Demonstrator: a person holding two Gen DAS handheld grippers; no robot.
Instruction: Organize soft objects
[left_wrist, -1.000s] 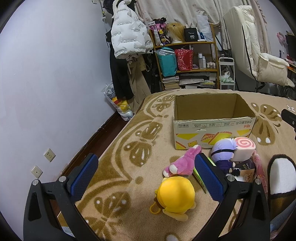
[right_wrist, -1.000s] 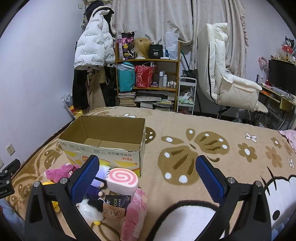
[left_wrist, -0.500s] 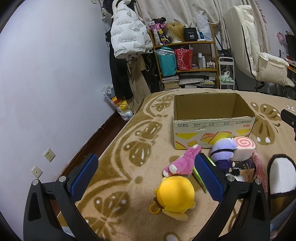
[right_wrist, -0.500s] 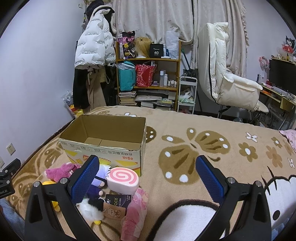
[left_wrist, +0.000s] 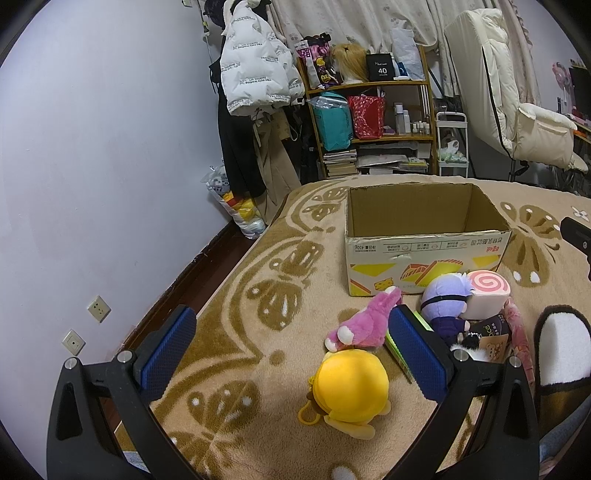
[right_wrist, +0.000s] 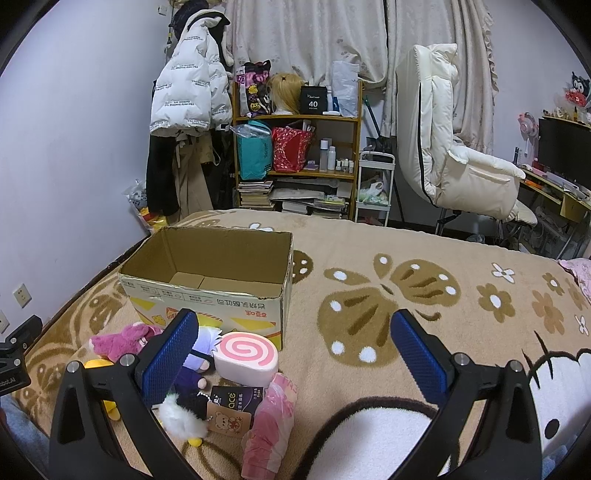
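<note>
Nothing has been picked up yet: this looks like the very start of sorting the soft toys into the cardboard box, which stands open and, as far as its visible floor shows, empty, on a tan blanket patterned with brown butterflies.

In the left wrist view, the left tongs fill the lower part of the frame, their blue pads spread wide and holding nothing. A round yellow plush lies at lower centre, between the two pads and seemingly a little beyond them. Just above it is a pink plush, and at centre right a purple-haired doll touches a pink swirl-roll cushion. All sit just in front of the box.

In the right wrist view, the right tongs are likewise spread wide and empty, held level above the blanket in the lower frame. The toy pile sits at lower left, partly behind the left-hand pad: the swirl-roll cushion, a black tagged pouch, and a pink wrapped bundle.

The likely next move is for the left tongs to lower around the yellow plush, close gently on its soft body, then lift it over the box's near wall. The plush will squash, so a centred grip matters.
</note>
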